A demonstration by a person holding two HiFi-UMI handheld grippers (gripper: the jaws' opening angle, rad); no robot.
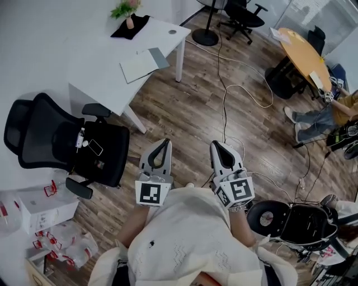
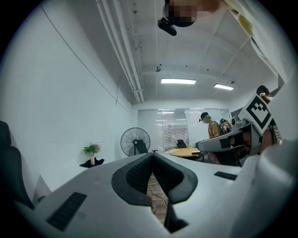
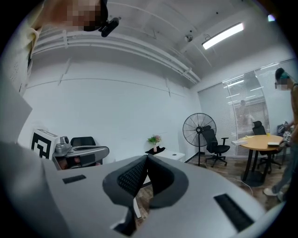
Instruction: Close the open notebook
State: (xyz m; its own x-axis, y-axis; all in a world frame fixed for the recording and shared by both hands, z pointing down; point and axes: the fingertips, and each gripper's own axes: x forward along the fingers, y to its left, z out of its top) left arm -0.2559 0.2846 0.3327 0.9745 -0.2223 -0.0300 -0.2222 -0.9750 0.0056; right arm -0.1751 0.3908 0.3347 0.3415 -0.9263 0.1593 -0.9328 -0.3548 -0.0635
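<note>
Left tool [image 1: 166,142] and right tool [image 1: 215,144] have jaws pressed together, holding nothing. Open pale-grey paper notebook [image 1: 144,64] lies on white bench [image 1: 100,67], well apart. Recommend approaching first, then hooking one cover edge.

the white table [image 1: 98,64] carries an open notebook [image 1: 141,65] and a small plant [image 1: 127,11] on a black mat [image 1: 134,28]

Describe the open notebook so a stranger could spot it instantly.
Find the white table beside the black office chair. The notebook lies open near its edge. It is flat and pale, unlike the upright potted plant at the far end.
</note>
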